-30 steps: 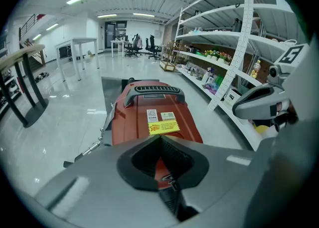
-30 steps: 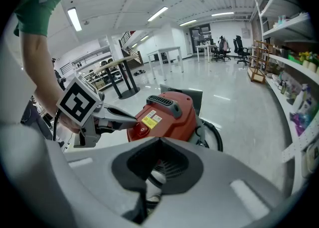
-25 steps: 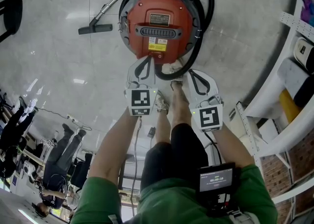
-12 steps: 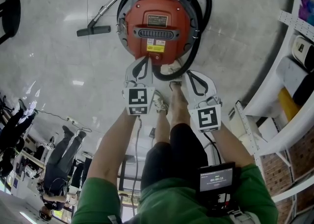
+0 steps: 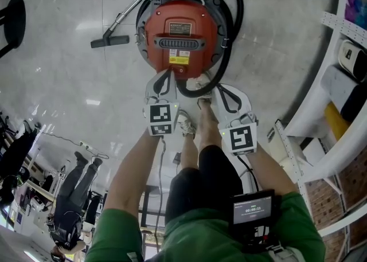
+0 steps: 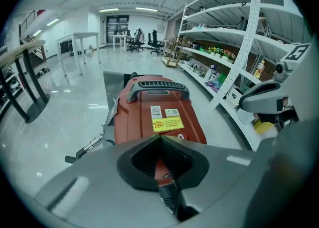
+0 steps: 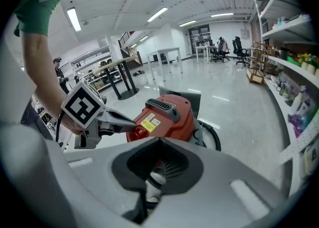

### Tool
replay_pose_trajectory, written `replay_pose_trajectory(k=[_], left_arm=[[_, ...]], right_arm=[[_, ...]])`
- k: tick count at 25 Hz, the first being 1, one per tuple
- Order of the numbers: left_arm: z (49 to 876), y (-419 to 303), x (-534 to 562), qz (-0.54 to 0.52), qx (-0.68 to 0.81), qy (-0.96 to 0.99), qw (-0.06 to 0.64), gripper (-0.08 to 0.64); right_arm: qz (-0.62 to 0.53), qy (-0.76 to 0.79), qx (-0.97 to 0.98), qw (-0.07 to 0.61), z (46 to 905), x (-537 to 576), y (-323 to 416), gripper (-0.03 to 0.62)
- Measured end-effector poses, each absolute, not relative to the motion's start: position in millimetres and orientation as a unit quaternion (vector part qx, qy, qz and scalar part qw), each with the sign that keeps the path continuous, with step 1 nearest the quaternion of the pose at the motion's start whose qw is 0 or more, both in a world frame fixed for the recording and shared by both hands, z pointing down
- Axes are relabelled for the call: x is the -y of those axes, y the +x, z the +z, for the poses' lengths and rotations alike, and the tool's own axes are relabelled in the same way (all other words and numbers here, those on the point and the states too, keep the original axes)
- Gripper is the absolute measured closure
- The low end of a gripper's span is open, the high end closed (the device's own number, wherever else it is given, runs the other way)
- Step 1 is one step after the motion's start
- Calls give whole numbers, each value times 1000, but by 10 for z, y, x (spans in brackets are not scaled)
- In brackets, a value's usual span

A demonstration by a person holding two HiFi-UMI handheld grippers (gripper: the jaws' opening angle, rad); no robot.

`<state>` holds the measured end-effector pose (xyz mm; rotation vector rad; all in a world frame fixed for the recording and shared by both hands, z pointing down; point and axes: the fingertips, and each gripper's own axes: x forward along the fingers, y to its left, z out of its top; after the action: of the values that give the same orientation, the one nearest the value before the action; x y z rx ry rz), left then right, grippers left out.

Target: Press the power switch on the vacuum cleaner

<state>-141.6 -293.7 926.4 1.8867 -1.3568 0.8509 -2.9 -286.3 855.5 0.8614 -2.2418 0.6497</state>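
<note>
Head view: approach step. The left gripper [image 5: 170,71] has its fingers closed on nothing, tip at the round red power switch [image 7: 141,128] on the near end of the red drum-shaped vacuum cleaner [image 5: 182,26], which stands on the floor; contact unconfirmed. Next move, by my judgement, is a short firm push onto the switch. The right gripper [image 5: 219,88] has its fingers closed too, empty, above the black hose [image 5: 198,89].

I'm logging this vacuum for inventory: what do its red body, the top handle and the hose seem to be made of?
Red body: likely moulded plastic, semi-gloss, with a soft sheen.
Handle: dark grey plastic by the look, matte, with a ribbed grip.
Hose: probably flexible black plastic or rubber, since it bends in a loop; finer detail is too small to tell.
</note>
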Motion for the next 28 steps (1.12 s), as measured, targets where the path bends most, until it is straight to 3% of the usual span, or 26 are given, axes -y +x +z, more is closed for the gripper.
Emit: replay_pose_trajectory(k=[13, 28], left_arm=[[8462, -1419, 3042, 279, 539, 745, 279, 552], [6256, -1560, 2654, 161, 573, 781, 190, 552]], right_arm=[[210, 356, 859, 303, 7925, 2918, -39, 589], [132, 407, 873, 236, 6150, 2808, -226, 589]])
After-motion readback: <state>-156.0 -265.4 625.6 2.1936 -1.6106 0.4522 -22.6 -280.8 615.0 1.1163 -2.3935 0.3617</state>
